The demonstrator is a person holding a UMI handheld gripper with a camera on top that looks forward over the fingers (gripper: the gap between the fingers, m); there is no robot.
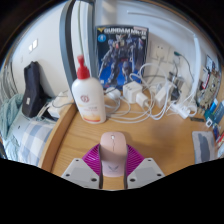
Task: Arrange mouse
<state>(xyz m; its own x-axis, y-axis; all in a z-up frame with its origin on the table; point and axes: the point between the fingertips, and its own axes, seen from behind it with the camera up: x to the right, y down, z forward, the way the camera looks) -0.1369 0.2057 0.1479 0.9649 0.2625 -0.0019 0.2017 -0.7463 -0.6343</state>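
Note:
A pale pink mouse [113,148] lies lengthwise between my fingers over the wooden desk [160,138]. My gripper [113,160] is shut on the mouse, with a magenta pad [94,160] pressed against each of its flanks. The mouse's front end sticks out just ahead of the fingertips; its rear end, which bears a small logo, sits back between the grey finger bodies. I cannot tell whether the mouse rests on the desk or hangs a little above it.
A white bottle with a red cap [87,94] stands beyond the fingers to the left. White chargers and tangled cables [140,93] lie at the desk's back in front of a model-kit box [124,48]. A black bag [35,88] sits off to the left.

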